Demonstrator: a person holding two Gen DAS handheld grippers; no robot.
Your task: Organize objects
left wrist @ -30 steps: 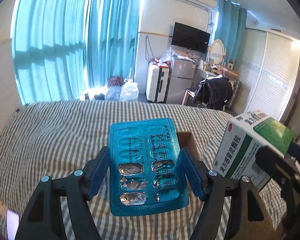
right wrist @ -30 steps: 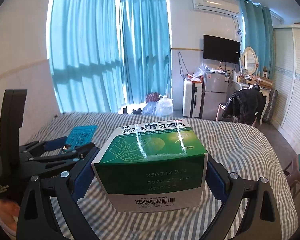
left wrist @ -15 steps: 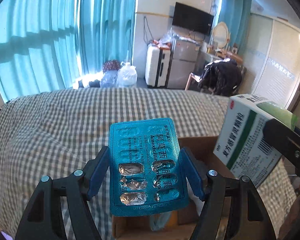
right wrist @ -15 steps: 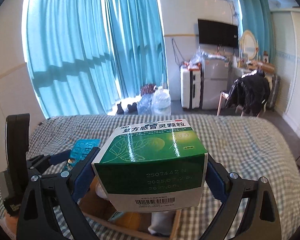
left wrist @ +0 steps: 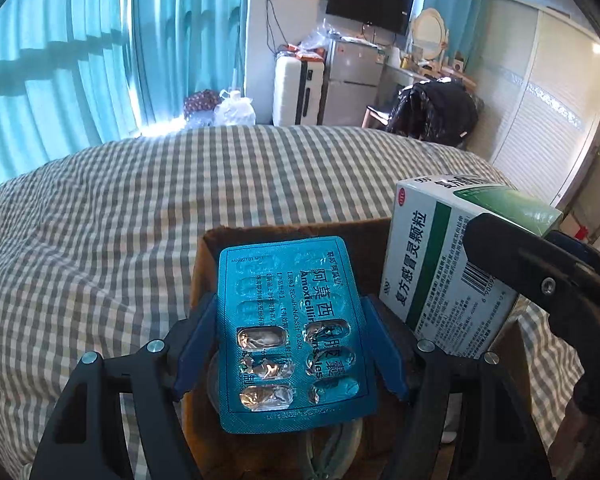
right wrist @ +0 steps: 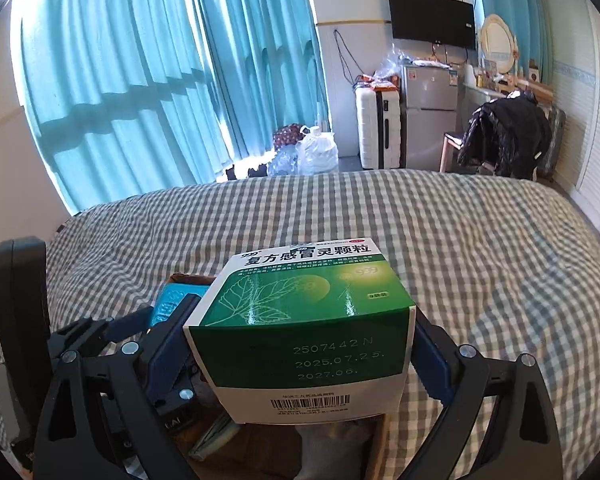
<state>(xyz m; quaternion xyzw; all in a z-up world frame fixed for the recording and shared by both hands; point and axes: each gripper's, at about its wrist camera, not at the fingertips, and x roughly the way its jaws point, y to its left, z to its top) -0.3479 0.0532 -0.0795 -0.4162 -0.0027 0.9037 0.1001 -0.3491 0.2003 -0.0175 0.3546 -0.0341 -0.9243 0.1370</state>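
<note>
We grip a blister pack (left wrist: 292, 328) and medicine box (right wrist: 304, 328) over a cardboard box (left wrist: 260, 236) on the checked bedspread (left wrist: 140, 208), teal curtains (right wrist: 140, 80) behind.

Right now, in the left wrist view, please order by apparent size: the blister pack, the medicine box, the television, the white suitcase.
1. blister pack and medicine box: they look alike, and both are close to the camera, so I do not rank them.
2. television and white suitcase: far away, and about alike.
</note>
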